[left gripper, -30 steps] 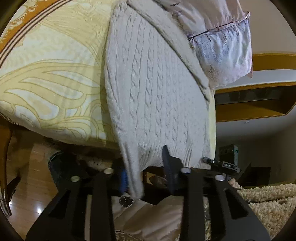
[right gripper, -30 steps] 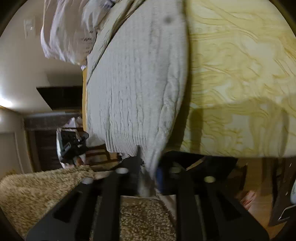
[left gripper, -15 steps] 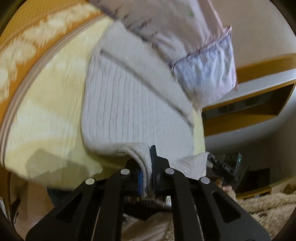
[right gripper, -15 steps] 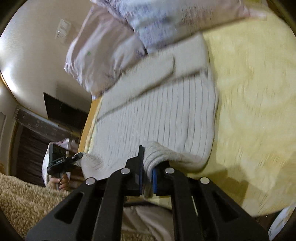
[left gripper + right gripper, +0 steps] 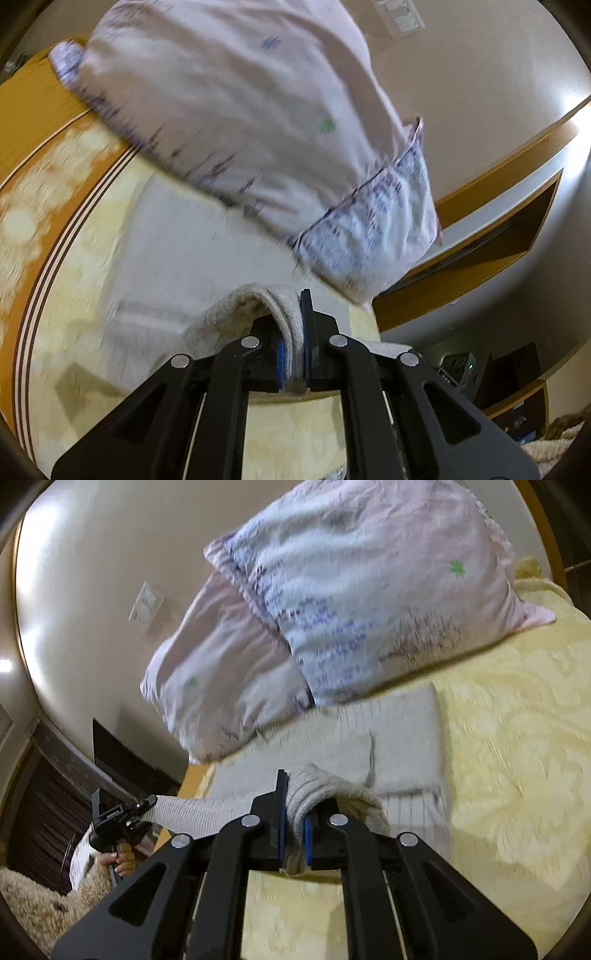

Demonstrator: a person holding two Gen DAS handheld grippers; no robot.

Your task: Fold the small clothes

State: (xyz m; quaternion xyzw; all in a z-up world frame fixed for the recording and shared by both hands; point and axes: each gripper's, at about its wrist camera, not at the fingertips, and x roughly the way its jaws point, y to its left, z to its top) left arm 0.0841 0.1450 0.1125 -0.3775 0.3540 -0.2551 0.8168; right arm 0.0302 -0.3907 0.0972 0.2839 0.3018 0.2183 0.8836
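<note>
Two grippers' fingers [image 5: 294, 325] [image 5: 293, 805] clench the ribbed knit sweater [image 5: 192, 266] hem — soft, cream.

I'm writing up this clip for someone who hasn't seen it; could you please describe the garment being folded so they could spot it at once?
On the yellow patterned bedspread, just below the pale pillows, lies a cream knitted sweater. Unlike the smooth printed pillowcases, it is ribbed knit, and its hem is pinched in both tools.

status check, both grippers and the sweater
Left gripper and right gripper both shut on the sweater hem. Hem lifted over the bed. Pillows lie right ahead on the sweater's far end.
</note>
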